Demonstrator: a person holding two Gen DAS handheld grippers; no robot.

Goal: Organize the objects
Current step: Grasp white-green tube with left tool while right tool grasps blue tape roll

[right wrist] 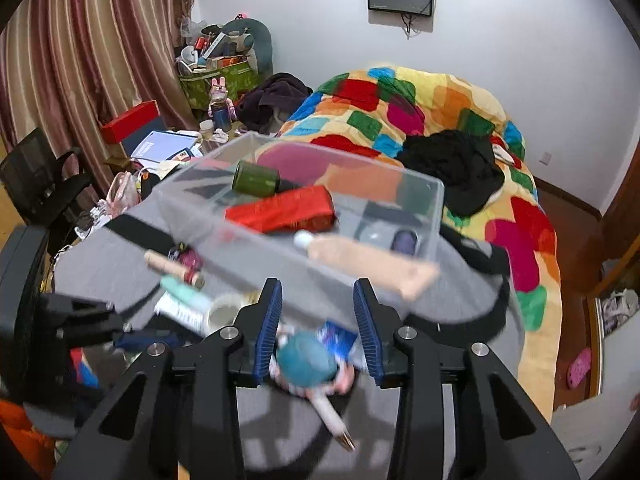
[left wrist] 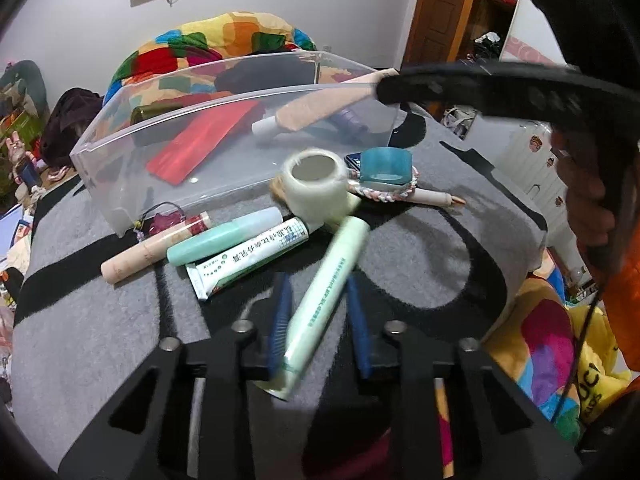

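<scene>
My left gripper [left wrist: 318, 278] is shut on a pale green tube [left wrist: 324, 292], which lies slanted between its blue pads over the grey mat [left wrist: 100, 320]. Beyond it on the mat lie a clear tape roll [left wrist: 316, 188], a teal tape roll [left wrist: 386, 166], a mint stick [left wrist: 224, 236], a white printed tube [left wrist: 248, 260] and a beige stick [left wrist: 152, 250]. My right gripper [right wrist: 317, 284] stands open above the teal tape roll [right wrist: 306, 354], its pads apart from it. A pen [right wrist: 332, 416] lies under that roll. The clear box [right wrist: 434, 216] holds a red pouch [right wrist: 280, 212], a green bottle [right wrist: 256, 178] and a beige tube [right wrist: 368, 264].
The mat covers the end of a bed with a colourful quilt [right wrist: 420, 108]. A black garment [right wrist: 452, 164] lies on the quilt. A cluttered desk [right wrist: 160, 148] and a black chair [right wrist: 36, 184] stand to the left, before striped curtains. A person's orange sleeve [left wrist: 624, 300] shows at the right.
</scene>
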